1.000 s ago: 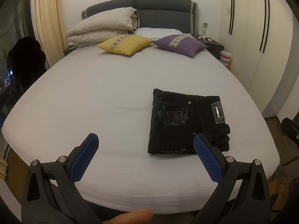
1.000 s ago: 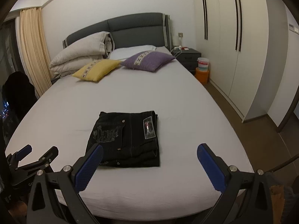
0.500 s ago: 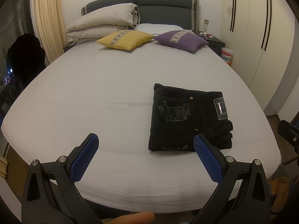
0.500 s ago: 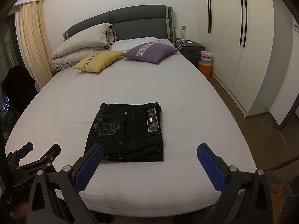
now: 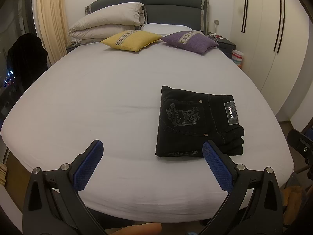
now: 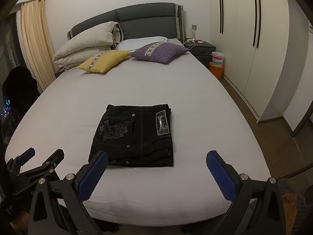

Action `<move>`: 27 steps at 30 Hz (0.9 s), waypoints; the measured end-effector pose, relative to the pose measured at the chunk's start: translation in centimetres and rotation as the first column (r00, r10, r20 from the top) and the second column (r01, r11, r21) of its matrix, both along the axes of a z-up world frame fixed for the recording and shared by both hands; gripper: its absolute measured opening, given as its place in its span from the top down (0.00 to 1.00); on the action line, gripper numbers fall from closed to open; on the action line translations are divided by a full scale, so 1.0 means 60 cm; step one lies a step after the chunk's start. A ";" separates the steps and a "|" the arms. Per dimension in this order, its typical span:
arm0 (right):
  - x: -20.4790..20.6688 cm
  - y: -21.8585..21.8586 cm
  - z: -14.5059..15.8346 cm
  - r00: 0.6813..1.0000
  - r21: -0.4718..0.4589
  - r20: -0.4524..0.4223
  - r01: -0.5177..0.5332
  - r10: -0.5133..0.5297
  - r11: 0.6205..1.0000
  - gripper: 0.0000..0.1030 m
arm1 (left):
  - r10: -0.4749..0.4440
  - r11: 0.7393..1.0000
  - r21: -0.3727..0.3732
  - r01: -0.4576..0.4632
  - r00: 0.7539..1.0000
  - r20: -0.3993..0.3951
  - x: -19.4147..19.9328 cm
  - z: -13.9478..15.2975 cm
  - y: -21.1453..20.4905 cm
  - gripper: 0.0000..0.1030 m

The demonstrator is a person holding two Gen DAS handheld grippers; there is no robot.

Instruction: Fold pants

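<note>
- Black pants (image 5: 197,123) lie folded in a flat stack on the bed (image 5: 101,101), near its foot edge, toward the right side.
- Your left gripper (image 5: 152,152) is spread wide and holds nothing.
- Your right gripper (image 6: 156,163) is equally wide, empty, hovering off the foot edge.
- 2 cushions sit near the headboard.

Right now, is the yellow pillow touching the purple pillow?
Apart. The left wrist view shows a strip of bare sheet between the yellow pillow and the purple pillow.
</note>
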State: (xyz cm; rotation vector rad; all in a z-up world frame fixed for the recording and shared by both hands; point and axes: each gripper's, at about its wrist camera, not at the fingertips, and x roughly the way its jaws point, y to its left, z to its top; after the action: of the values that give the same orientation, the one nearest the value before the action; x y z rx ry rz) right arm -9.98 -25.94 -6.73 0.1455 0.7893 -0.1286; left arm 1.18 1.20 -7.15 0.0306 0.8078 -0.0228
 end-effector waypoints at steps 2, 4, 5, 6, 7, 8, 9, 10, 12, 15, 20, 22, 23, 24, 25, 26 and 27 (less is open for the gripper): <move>0.000 0.001 0.000 1.000 0.000 0.002 -0.001 0.001 1.000 0.00 | 0.000 1.000 0.000 0.000 1.000 -0.001 0.000 -0.001 0.000 0.00; -0.001 0.002 -0.003 1.000 -0.001 0.001 -0.001 0.001 1.000 0.00 | 0.001 1.000 0.000 -0.001 1.000 0.000 0.000 0.000 0.000 0.00; -0.001 0.002 -0.003 1.000 0.000 0.002 -0.002 0.002 1.000 0.00 | 0.001 1.000 0.000 -0.001 1.000 0.000 0.000 0.000 0.000 0.00; -0.001 0.002 -0.003 1.000 0.000 0.002 -0.001 0.001 1.000 0.00 | 0.001 1.000 0.000 -0.001 1.000 0.000 0.000 0.000 0.000 0.00; -0.001 0.002 -0.003 1.000 0.000 0.001 -0.001 0.001 1.000 0.00 | 0.002 1.000 0.000 -0.002 1.000 0.000 0.000 0.000 -0.001 0.00; -0.001 0.001 -0.003 1.000 0.000 0.001 -0.001 0.001 1.000 0.00 | 0.001 1.000 -0.001 -0.001 1.000 0.000 0.000 0.000 -0.001 0.00; -0.001 0.001 -0.002 1.000 0.000 0.001 -0.001 0.001 1.000 0.00 | 0.001 1.000 -0.001 -0.001 1.000 0.001 0.000 0.000 -0.001 0.00; -0.001 0.001 -0.002 1.000 0.000 0.001 -0.001 0.001 1.000 0.00 | 0.001 1.000 0.000 -0.001 1.000 0.001 0.000 -0.001 -0.001 0.00; -0.001 0.001 -0.002 1.000 0.000 0.001 -0.001 0.001 1.000 0.00 | 0.002 1.000 -0.001 -0.002 1.000 0.000 0.000 -0.001 -0.001 0.00; -0.001 0.002 -0.003 1.000 0.000 0.000 -0.002 0.002 1.000 0.00 | 0.002 1.000 -0.001 -0.002 1.000 0.000 0.000 0.000 -0.001 0.00; -0.002 0.003 -0.002 1.000 0.001 0.000 -0.001 0.001 1.000 0.00 | 0.002 1.000 -0.001 -0.002 1.000 0.000 0.001 -0.001 -0.001 0.00; -0.002 0.004 -0.002 1.000 -0.001 -0.001 -0.001 0.001 1.000 0.00 | 0.003 1.000 -0.001 -0.003 1.000 0.000 0.001 -0.001 -0.001 0.00; -0.002 0.004 -0.003 1.000 0.000 -0.001 -0.002 0.002 1.000 0.00 | 0.003 1.000 -0.001 -0.003 1.000 -0.001 0.000 -0.001 -0.001 0.00; -0.003 0.005 -0.005 1.000 -0.001 -0.001 -0.002 0.002 1.000 0.00 | 0.002 1.000 -0.001 -0.002 1.000 -0.001 0.000 -0.002 -0.001 0.00; -0.004 0.006 -0.009 1.000 -0.002 -0.001 -0.002 0.002 1.000 0.00 | 0.002 1.000 -0.001 -0.002 1.000 -0.001 -0.001 -0.003 -0.002 0.00; -0.005 0.007 -0.012 1.000 -0.002 -0.002 -0.003 0.003 1.000 0.00 | 0.002 1.000 -0.001 -0.002 1.000 -0.001 -0.002 -0.004 -0.002 0.00; -0.005 0.008 -0.012 1.000 -0.002 -0.003 -0.004 0.004 1.000 0.00 | 0.002 1.000 -0.001 -0.002 1.000 0.000 -0.002 -0.004 -0.002 0.00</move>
State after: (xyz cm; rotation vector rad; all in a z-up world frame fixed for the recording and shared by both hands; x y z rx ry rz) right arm -10.27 -25.49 -7.43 0.1424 0.7919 -0.1261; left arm 1.09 1.10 -7.38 0.0288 0.8079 -0.0218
